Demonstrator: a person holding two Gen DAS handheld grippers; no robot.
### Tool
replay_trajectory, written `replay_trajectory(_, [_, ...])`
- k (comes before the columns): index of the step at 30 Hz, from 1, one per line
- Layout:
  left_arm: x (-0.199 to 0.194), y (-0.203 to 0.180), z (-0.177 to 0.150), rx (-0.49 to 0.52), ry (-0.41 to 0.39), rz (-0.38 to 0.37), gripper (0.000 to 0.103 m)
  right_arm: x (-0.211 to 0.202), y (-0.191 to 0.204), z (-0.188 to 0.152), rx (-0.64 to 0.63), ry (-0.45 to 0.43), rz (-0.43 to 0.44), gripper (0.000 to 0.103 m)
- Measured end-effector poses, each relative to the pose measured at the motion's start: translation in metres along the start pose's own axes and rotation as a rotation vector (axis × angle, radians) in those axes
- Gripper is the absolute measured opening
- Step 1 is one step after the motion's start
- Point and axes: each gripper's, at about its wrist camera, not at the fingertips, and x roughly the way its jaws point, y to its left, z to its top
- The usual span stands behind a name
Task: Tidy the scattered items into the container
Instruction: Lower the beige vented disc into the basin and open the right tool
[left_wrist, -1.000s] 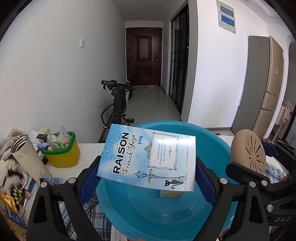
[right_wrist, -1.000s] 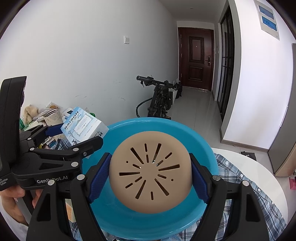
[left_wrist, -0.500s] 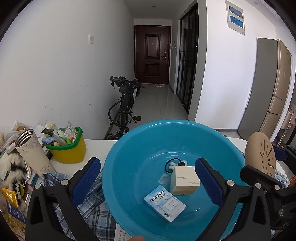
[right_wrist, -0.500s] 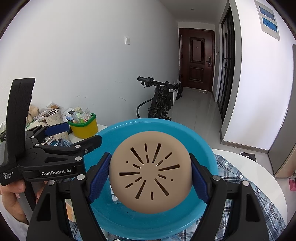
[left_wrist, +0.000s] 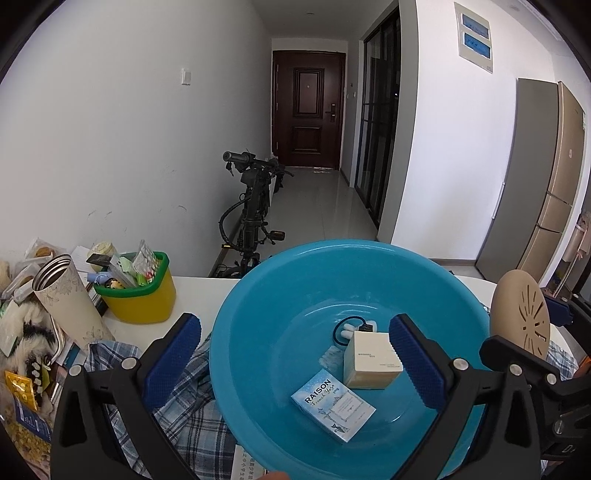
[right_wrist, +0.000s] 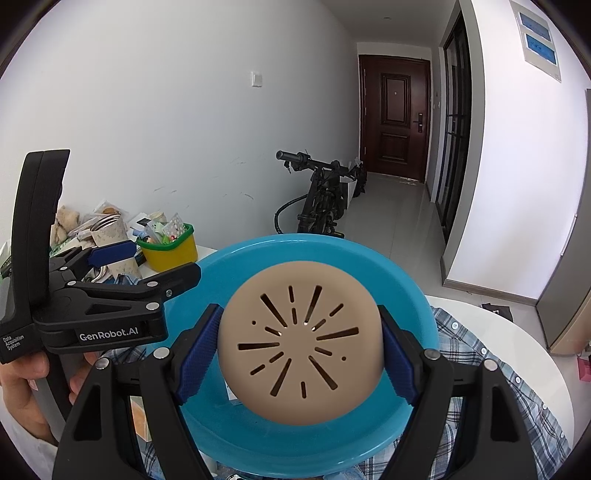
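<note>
A blue round basin (left_wrist: 258, 295) sits on a checked cloth. In it lie a pale blue RAISON box (left_wrist: 332, 410), a cream box (left_wrist: 371, 363) and a small black ring with white pieces (left_wrist: 351, 330). My left gripper (left_wrist: 293, 354) hangs over the basin's near side, open wide with nothing between its blue pads. My right gripper (right_wrist: 299, 347) is shut on a beige round slotted disc (right_wrist: 299, 338), held upright above the basin (right_wrist: 406, 280). That disc (left_wrist: 521, 317) also shows at the right of the left wrist view. The left gripper (right_wrist: 147, 264) appears at the left of the right wrist view.
A yellow tub with a green rim (left_wrist: 138, 295) full of small items and a tall patterned tumbler (left_wrist: 62, 291) stand left of the basin among packets and a furry thing. The checked cloth (left_wrist: 192, 413) covers the white table (left_wrist: 199, 291). A bicycle (left_wrist: 255, 214) leans behind. A hand (right_wrist: 22, 387) holds the left gripper.
The left gripper let go of the RAISON box, which dropped into the basin beside the cream box; its jaws spread wider. The right gripper kept still with the disc.
</note>
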Motion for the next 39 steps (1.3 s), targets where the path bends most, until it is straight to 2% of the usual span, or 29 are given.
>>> replay_trajectory(39, [-0.0021, 0.0039, 0.0029, -0.014, 0.014, -0.018, 0.103, 0.0015, 0.0023, 0.0002, 0.0, 0.004, 0.004, 0.079])
